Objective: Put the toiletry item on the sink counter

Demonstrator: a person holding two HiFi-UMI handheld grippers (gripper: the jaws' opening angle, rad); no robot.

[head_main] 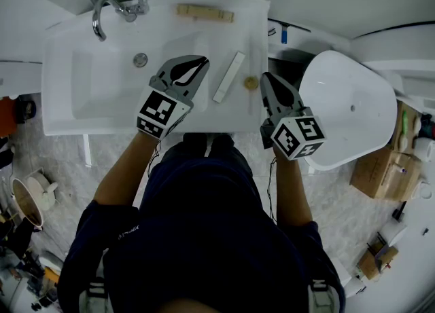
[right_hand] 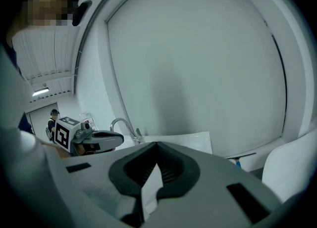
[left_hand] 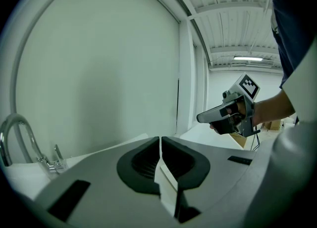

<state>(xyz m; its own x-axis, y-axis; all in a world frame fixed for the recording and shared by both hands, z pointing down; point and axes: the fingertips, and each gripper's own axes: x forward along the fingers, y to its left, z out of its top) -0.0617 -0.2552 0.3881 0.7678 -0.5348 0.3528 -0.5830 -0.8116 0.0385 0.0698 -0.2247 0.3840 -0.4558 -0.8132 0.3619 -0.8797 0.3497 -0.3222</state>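
On counter (head_main: 255, 40): white bar (head_main: 229, 77), cap (head_main: 251, 83)

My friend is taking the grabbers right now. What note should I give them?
Left gripper: jaws shut, empty, over the sink counter.
Right gripper: jaws shut, empty, at the counter's right edge.
The long white toiletry item lies flat on the counter, right of the basin, held by neither gripper.
Done: the item looks placed.
Left: probably nothing; just pull both grippers back.

Navy tee (head_main: 204, 237), 2 B/W-marked tongs (head_main: 202, 61) (head_main: 266, 77)
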